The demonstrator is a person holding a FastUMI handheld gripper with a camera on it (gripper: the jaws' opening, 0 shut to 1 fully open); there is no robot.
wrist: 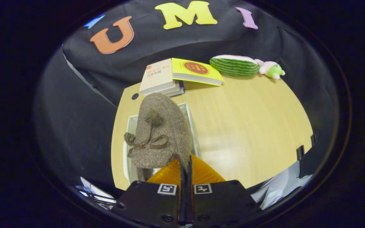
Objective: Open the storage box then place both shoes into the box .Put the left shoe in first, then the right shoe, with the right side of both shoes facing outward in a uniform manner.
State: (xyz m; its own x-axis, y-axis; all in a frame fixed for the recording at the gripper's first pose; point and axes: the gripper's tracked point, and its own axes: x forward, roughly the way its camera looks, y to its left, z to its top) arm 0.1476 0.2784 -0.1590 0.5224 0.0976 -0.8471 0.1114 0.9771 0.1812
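Observation:
A brown woolly shoe (160,133) with a ribbon bow and two pom-poms hangs from my gripper (185,164), toe pointing away from me. Both fingers are pressed together on the edge of the shoe's collar at its heel end. The shoe hovers over the open white storage box (190,117), which stands on the light wooden table (249,126). The shoe hides most of the box's inside, so I cannot tell what lies in it.
Beyond the box lie a stack of books (158,79) and a yellow book (196,71). A watermelon plush (234,66) and a small pink-and-green plush toy (271,69) sit at the table's far edge. Bare tabletop stretches right of the box.

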